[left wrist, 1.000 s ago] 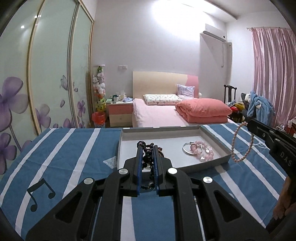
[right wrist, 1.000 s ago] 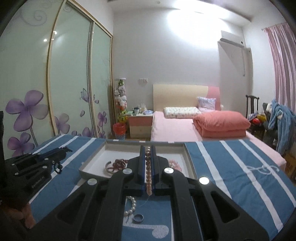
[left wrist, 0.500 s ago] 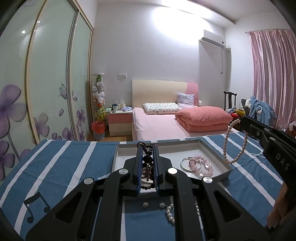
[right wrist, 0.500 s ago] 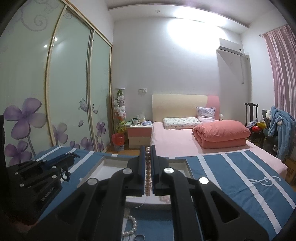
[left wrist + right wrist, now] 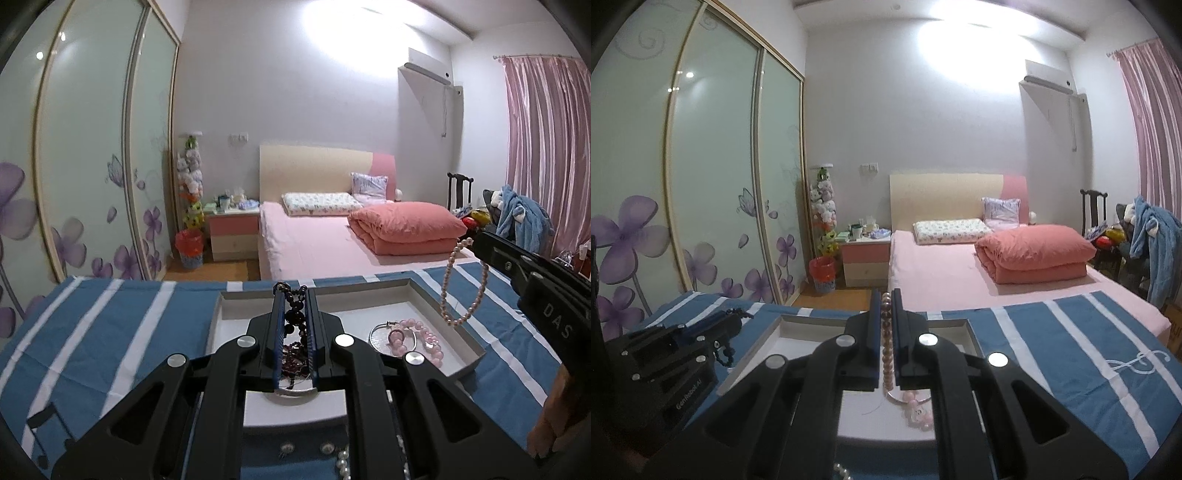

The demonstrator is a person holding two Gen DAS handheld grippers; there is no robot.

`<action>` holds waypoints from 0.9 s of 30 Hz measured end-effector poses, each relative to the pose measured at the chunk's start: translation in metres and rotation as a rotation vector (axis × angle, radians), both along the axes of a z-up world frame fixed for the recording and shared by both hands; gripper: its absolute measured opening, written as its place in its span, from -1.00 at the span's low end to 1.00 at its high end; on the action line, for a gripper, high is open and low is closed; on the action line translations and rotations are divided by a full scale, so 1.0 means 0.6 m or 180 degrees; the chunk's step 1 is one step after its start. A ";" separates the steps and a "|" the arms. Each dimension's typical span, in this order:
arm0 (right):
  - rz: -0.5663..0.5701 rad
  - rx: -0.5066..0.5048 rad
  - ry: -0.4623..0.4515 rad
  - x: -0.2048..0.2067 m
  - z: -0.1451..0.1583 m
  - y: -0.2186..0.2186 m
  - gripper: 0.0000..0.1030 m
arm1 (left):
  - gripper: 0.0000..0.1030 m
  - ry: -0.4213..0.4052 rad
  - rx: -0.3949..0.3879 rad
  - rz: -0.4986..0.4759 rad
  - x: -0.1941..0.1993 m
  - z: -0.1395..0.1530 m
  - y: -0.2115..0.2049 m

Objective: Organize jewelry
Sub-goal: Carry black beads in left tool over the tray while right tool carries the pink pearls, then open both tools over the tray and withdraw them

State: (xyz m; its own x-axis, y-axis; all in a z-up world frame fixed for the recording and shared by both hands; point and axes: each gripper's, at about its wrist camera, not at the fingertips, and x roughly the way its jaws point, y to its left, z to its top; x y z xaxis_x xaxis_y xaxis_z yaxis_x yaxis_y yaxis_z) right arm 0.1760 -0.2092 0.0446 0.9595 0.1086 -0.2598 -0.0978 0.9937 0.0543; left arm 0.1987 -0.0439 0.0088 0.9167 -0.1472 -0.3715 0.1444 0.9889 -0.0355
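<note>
The left gripper (image 5: 295,295) is closed on a string of dark round beads (image 5: 294,316) and hangs over the shallow white cardboard tray (image 5: 466,334). The right gripper (image 5: 885,295), closed on a pink pearl strand (image 5: 886,354) that hangs straight down, is above the tray's right part, so both need only to lower.

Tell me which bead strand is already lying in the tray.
The pink bracelet, resting on the tray floor; the dark and pearl strands hang from claws.

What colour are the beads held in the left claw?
Dark, nearly black beads, clearest in the left wrist view.
</note>
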 end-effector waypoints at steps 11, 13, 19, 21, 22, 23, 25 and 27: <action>0.0039 0.0108 0.0457 0.102 -0.055 -0.001 -0.88 | -0.77 0.0369 -0.0020 -0.0104 0.073 -0.046 -0.010; 0.0045 0.0147 0.0552 0.119 -0.065 -0.002 -0.88 | -0.77 0.0411 -0.0020 -0.0120 0.080 -0.051 -0.011; 0.0043 0.0245 0.0752 0.131 -0.085 -0.010 -0.47 | -0.41 0.0503 -0.0051 -0.0158 0.093 -0.053 -0.005; 0.0017 0.0245 0.0729 0.125 -0.084 -0.015 -0.46 | -0.20 0.0468 -0.0093 -0.0120 0.087 -0.048 0.004; 0.0001 0.0253 0.0721 0.120 -0.082 -0.019 -0.46 | -0.20 0.0458 -0.0106 -0.0114 0.087 -0.047 0.005; -0.0007 0.0262 0.0719 0.117 -0.082 -0.021 -0.46 | -0.20 0.0455 -0.0116 -0.0108 0.086 -0.044 0.009; -0.0034 0.0284 0.0718 0.107 -0.080 -0.029 -0.46 | -0.20 0.0452 -0.0173 -0.0092 0.082 -0.036 0.018; -0.0052 0.0291 0.0719 0.098 -0.078 -0.033 -0.46 | -0.20 0.0442 -0.0211 -0.0072 0.078 -0.030 0.028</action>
State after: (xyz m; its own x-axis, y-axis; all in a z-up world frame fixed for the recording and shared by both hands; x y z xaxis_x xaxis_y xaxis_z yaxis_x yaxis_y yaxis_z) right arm 0.2347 -0.2292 -0.0024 0.8801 0.1263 -0.4577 -0.0568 0.9851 0.1626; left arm 0.2452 -0.0272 -0.0094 0.8533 -0.1956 -0.4833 0.1558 0.9803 -0.1217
